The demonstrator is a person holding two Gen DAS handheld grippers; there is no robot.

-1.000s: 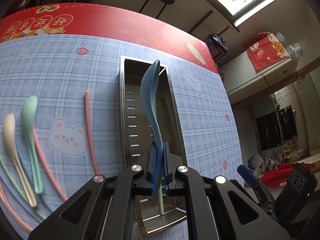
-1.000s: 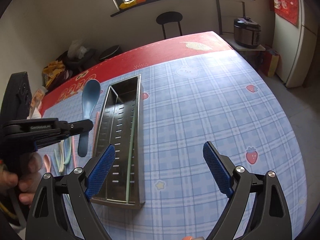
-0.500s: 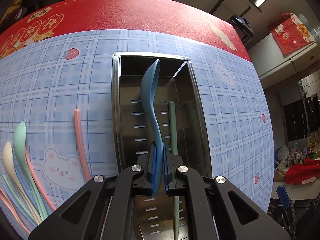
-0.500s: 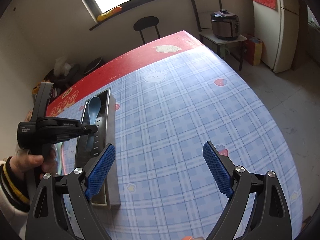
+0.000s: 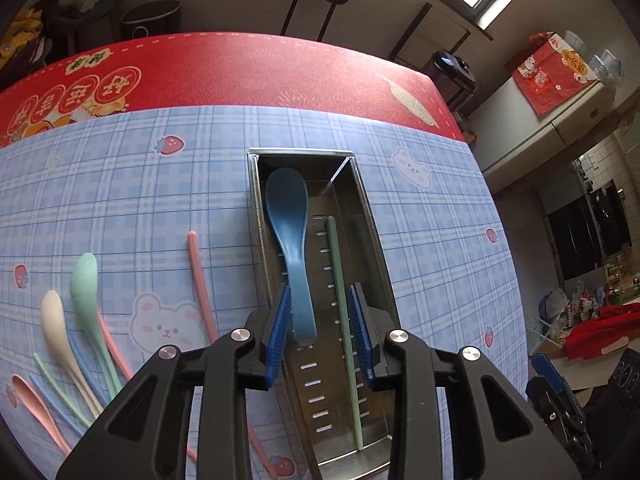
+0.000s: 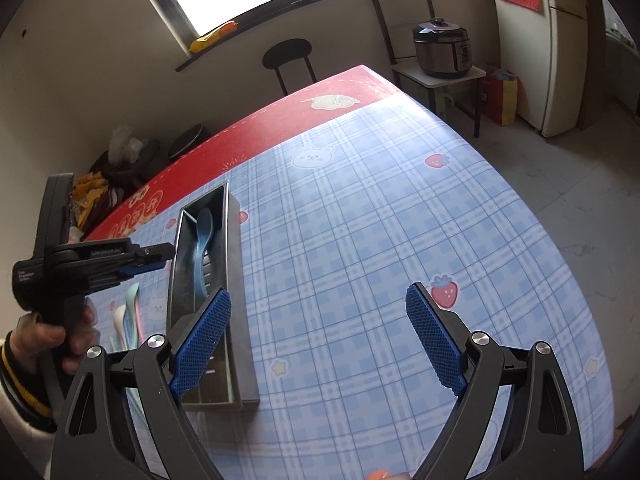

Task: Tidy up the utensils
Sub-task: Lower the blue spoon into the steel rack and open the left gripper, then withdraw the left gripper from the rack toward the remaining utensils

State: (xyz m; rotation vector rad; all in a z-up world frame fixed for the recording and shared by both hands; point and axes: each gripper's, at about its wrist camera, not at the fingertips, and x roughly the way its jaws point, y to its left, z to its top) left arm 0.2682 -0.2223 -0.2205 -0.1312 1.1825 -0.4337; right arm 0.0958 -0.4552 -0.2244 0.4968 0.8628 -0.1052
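Inside the metal tray (image 5: 256, 216), blue spoon (image 5: 290, 232) lies lengthwise, handle between left gripper (image 5: 320, 336)'s just-parted jaws, released; right gripper (image 6: 320, 344) gapes empty.

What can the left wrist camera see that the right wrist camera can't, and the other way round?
Only the left wrist view shows the green chopstick lying in the metal tray, the pink chopstick beside it, and the pink spoon and beige spoon on the tablecloth.

Only the right wrist view shows the hand holding the left gripper, the open right gripper over bare cloth, and the rice cooker.

Both show the blue spoon released in the tray, and the green spoon.
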